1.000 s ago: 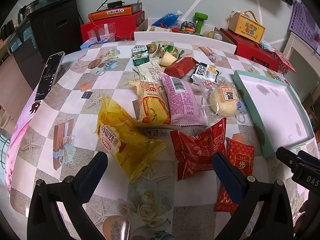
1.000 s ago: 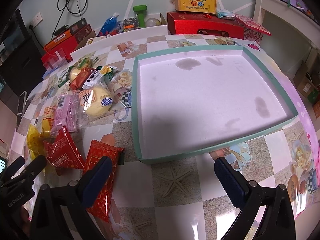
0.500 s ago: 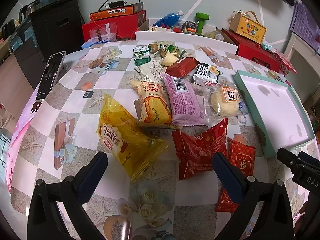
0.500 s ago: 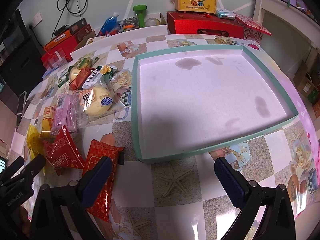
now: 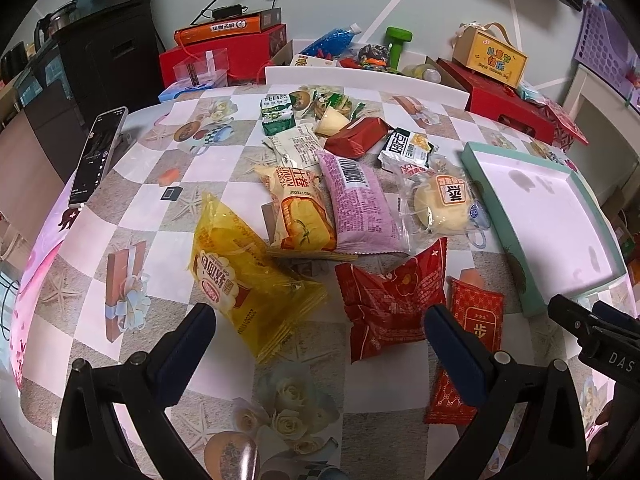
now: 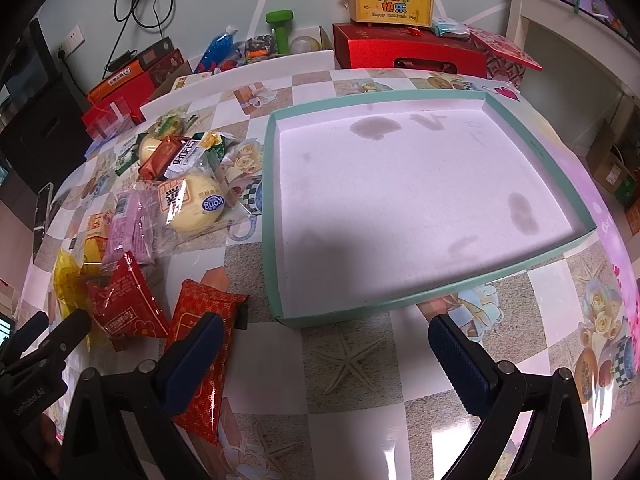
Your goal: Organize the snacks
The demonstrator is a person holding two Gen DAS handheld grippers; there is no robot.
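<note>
teal tray [image 6: 540,152] bare (stained); snack packets [image 5: 360,216] beside it.

Left claw [image 5: 318,326]: black plastic frame, dark blue textured pads [image 5: 452,356], silver screws. Right claw [image 6: 326,338]: identical build.

We're looking at a lived-in home room: patterned tablecloth [image 5: 132,216], gift boxes [image 6: 408,50] stacking up, wall socket [image 6: 72,42].
</note>
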